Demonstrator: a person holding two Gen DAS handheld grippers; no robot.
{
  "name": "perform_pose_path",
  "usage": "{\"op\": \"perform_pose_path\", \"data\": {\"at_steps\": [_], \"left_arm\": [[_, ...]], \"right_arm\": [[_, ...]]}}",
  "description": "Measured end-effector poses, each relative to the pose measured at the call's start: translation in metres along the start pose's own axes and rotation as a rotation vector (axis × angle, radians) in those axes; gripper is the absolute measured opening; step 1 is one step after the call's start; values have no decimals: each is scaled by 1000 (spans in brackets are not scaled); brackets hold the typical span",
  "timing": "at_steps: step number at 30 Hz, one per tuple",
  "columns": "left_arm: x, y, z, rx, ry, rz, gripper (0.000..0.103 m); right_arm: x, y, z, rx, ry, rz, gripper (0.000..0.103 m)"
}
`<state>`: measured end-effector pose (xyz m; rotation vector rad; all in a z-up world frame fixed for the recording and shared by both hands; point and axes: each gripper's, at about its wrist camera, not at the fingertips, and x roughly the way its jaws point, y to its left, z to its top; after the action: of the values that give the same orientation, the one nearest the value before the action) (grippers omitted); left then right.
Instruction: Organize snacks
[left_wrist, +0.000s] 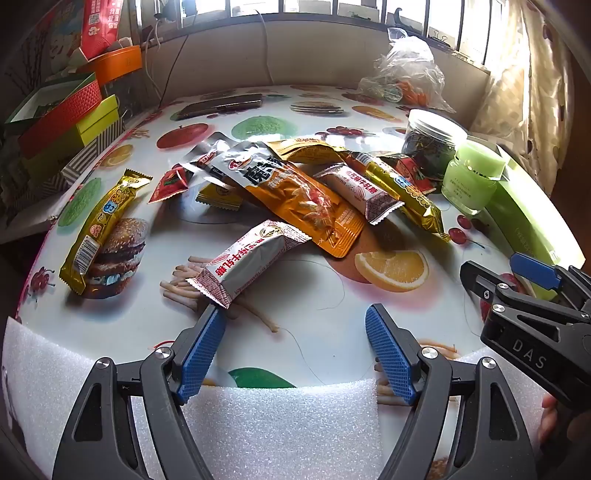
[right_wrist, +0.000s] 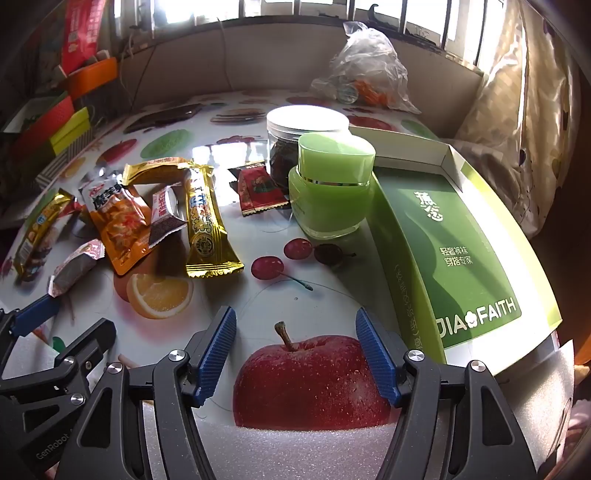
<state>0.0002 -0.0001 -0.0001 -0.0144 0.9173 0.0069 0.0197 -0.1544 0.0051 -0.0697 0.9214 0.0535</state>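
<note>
- Viewing from the left wrist: the snacks (left_wrist: 295, 192) lie in a loose, overlapping pile at mid-table, unsorted. An orange pouch (left_wrist: 310, 206) sits on top of several packets; a white bar (left_wrist: 247, 266) leans on its near edge; a gold bar (left_wrist: 99, 225) lies apart to the left.
- Left gripper (left_wrist: 295, 347) hovers over the table's (left_wrist: 332, 295) near edge, jaws spread wide, nothing between them. Its left pad is just beside the white bar's end; contact cannot be confirmed.
- Right gripper (left_wrist: 517, 291) shows at the right edge, likewise empty.
- Viewing from the right wrist: right gripper (right_wrist: 295, 350) hangs over bare tablecloth, jaws wide apart, holding nothing. The pile lies to its left, well apart.
- A green box (right_wrist: 454, 258) stands open at the right, beside a green jar (right_wrist: 328, 192) and a clear jar (right_wrist: 295, 144). The part of the box in view holds no snacks.
- Judgement: task at its start. No packet is gathered or placed; all sorting remains. The box looks a likely container, though this is unconfirmed.
</note>
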Motion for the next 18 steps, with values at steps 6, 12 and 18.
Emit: {"op": "perform_pose_path", "data": {"at_steps": [6, 12, 18], "left_arm": [[0, 0, 0, 0, -4, 1, 78], [0, 1, 0, 2, -5, 2, 78], [0, 1, 0, 3, -6, 3, 78]], "right_arm": [[0, 0, 0, -1, -1, -2, 68], [0, -1, 0, 0, 0, -1, 68], [-1, 0, 0, -1, 0, -6, 68]]}}
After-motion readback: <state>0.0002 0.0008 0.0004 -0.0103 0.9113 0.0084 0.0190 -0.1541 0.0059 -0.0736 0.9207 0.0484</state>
